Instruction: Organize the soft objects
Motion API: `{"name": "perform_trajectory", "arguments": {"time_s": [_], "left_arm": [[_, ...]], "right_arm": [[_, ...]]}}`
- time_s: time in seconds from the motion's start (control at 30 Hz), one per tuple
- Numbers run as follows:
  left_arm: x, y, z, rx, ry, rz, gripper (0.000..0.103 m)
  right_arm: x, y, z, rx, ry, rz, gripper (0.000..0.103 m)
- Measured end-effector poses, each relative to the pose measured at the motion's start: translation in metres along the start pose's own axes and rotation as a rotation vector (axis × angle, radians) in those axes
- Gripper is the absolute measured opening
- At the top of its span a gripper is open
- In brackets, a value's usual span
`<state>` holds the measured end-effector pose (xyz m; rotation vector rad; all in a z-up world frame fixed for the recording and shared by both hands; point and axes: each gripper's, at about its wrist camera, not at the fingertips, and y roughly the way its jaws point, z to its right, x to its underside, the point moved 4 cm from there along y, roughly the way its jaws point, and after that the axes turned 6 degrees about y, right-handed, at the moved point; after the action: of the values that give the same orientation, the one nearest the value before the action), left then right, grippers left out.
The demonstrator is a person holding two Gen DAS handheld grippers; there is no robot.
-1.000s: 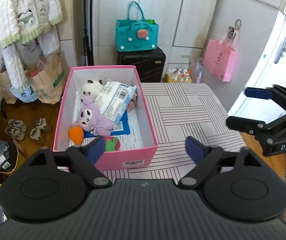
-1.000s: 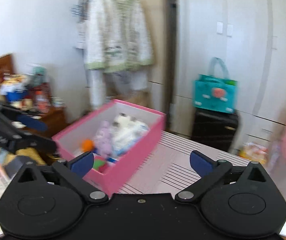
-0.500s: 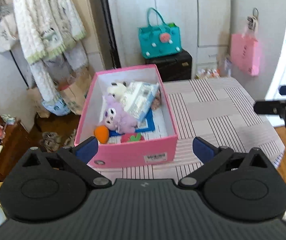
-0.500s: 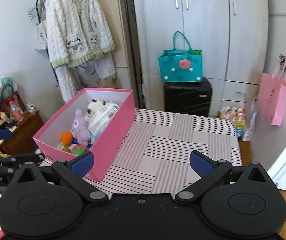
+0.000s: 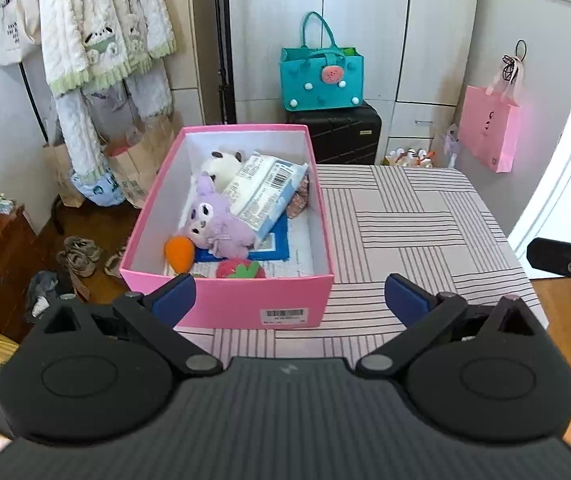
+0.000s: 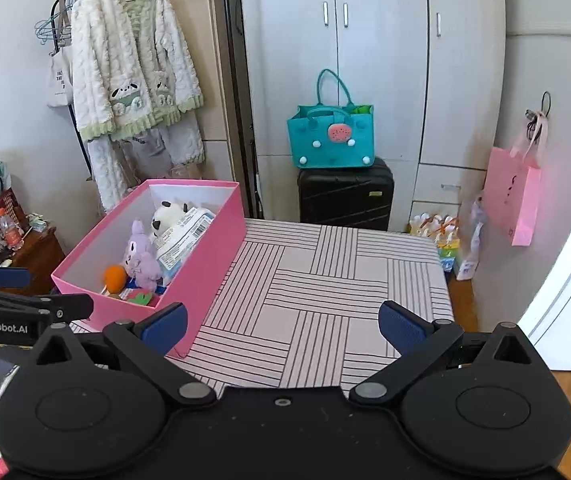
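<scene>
A pink box (image 5: 229,304) (image 6: 205,264) stands on the left part of the striped table (image 5: 417,232) (image 6: 317,288). In it lie a purple plush (image 5: 215,220) (image 6: 141,258), a white panda plush (image 5: 221,164), a wipes pack (image 5: 263,194), an orange carrot toy (image 5: 179,254) and a red strawberry toy (image 5: 241,270). My left gripper (image 5: 289,298) is open and empty, held back from the box's near wall. My right gripper (image 6: 281,326) is open and empty over the table's near edge, right of the box.
A teal bag (image 5: 319,80) sits on a black suitcase (image 5: 337,136) behind the table. A pink paper bag (image 5: 489,132) hangs at the right. White robes (image 5: 101,40) hang at the left above paper bags and shoes (image 5: 79,254).
Both grippers have pulled back and risen from the table. The box and the whole table top now show farther off. Both stay open and empty.
</scene>
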<state>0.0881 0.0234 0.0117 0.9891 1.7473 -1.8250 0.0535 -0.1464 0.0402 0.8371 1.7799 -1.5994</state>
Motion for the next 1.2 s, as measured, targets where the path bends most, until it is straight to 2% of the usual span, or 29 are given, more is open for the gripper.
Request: {"name": "perform_trajectory", "arguments": {"time_s": [0.33, 0.73, 1.2], "left_arm": [[0.006, 0.0, 0.007, 0.019, -0.002, -0.002, 0.102], [0.006, 0.0, 0.014, -0.016, 0.04, -0.002, 0.102], [0.005, 0.003, 0.01, -0.004, -0.004, -0.053, 0.102]], "right_arm": [[0.006, -0.006, -0.002, 0.004, -0.013, 0.016, 0.103], [0.009, -0.005, 0.004, 0.026, 0.001, 0.014, 0.103], [0.013, -0.003, 0.007, 0.036, 0.005, 0.005, 0.103]]}}
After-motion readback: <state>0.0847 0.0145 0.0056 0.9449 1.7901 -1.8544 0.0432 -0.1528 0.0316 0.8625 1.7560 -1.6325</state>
